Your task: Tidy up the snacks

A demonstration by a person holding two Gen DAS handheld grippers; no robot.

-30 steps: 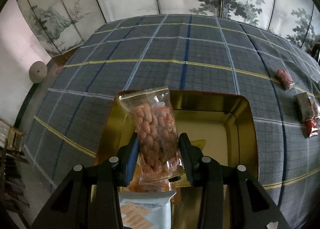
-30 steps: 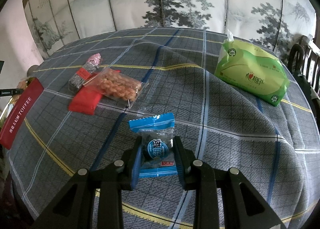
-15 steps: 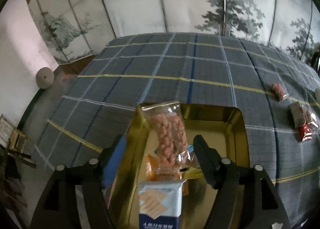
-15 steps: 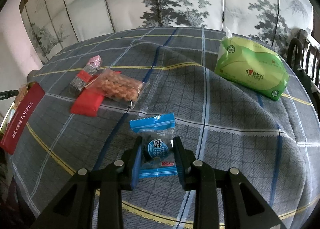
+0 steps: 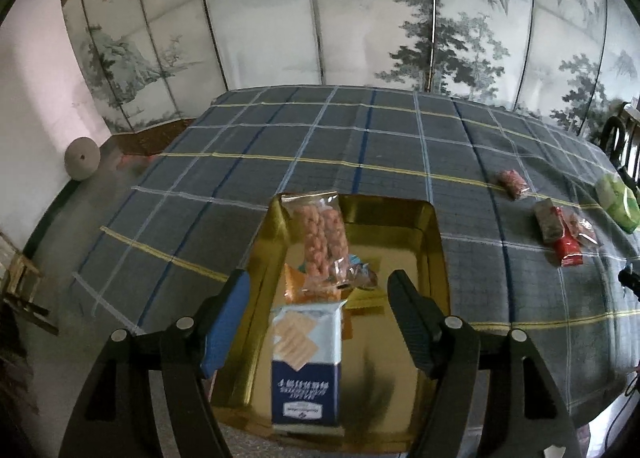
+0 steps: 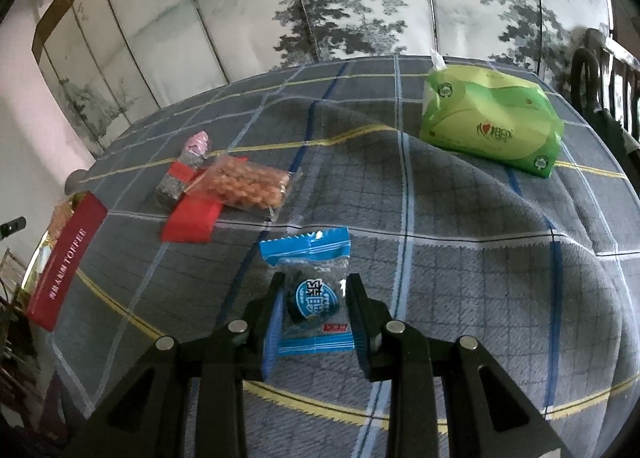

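Observation:
In the left wrist view a gold tin tray (image 5: 434, 242) holds a clear peanut packet (image 5: 322, 244) leaning on its left wall, a blue-and-white cracker pack (image 5: 306, 362) and other small snacks. My left gripper (image 5: 318, 298) is open and empty above the tray. In the right wrist view my right gripper (image 6: 314, 300) is shut on a blue snack packet (image 6: 314, 294), held over the plaid tablecloth (image 6: 460, 258).
On the cloth lie a clear peanut bag (image 6: 246, 185), a red packet (image 6: 192, 217), a dark bar (image 6: 178, 177) and a green tissue pack (image 6: 490, 127). The tin's red TOFFEE side (image 6: 66, 262) is at the left. A chair (image 6: 604, 73) stands far right.
My left gripper opened, let go of the peanut packet into the tray, and pulled back and up. My right gripper kept its hold on the blue packet and rose slightly.

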